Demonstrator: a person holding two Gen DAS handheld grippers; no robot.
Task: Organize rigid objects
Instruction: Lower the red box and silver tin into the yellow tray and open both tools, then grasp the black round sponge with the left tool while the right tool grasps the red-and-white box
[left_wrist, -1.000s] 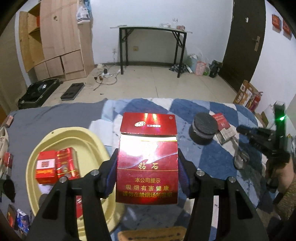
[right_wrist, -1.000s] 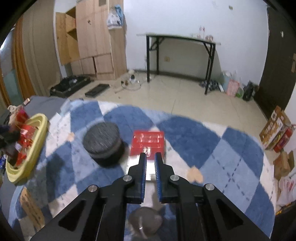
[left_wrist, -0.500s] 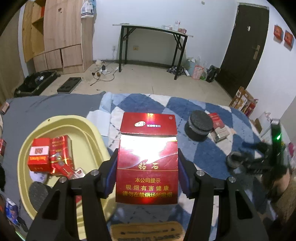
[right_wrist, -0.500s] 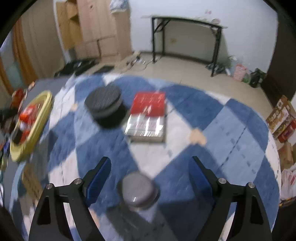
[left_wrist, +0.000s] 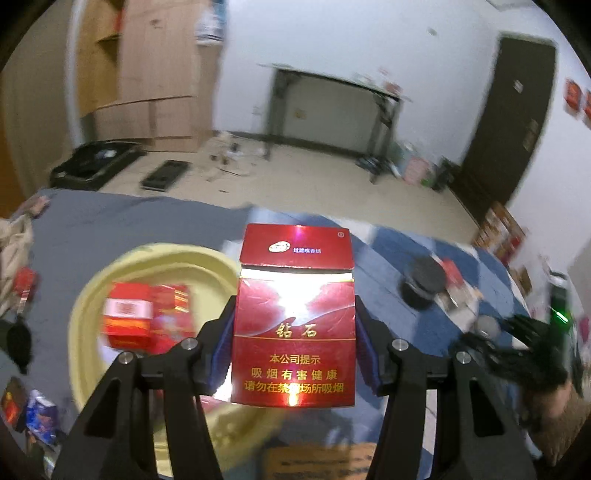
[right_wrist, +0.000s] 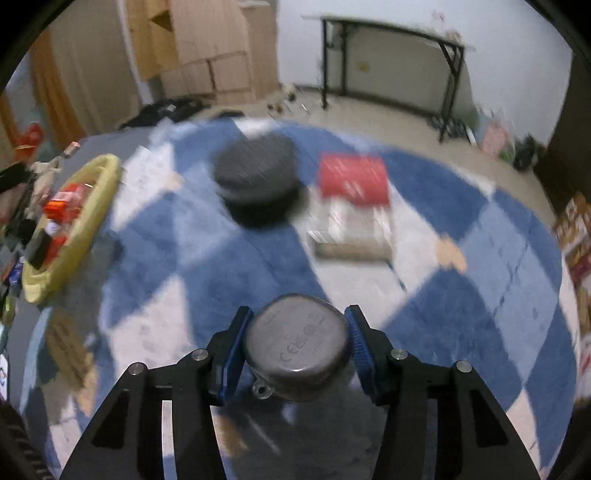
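The red pack is clamped upright between the blue pads of the left claw, over the near right edge of the yellow tray, which spreads toward 9 o'clock in the left wrist view and already holds two red boxes. The main risk is a drop short of the tray: the pack hangs over the rim rather than the middle, so letting go here could tip it onto the blue checked blanket, or it could land on the boxes and slide off. Its glossy wrap looks slick, so a loose squeeze could let it slip, and its hinged lid stands slightly ajar, which a hard squeeze might crush. The right claw has just been closing, and its pads now grip a grey round tin at 6 o'clock in the right wrist view; the curved wall gives the pads little contact, so the tin may twist or pop out on lifting. The pack is deep red with gold Chinese lettering and a bright glare band under the lid. The tin is dull grey metal, embossed on top, with a small lug on its near edge. A black round tin and another red pack lie at 12 o'clock on the blanket.
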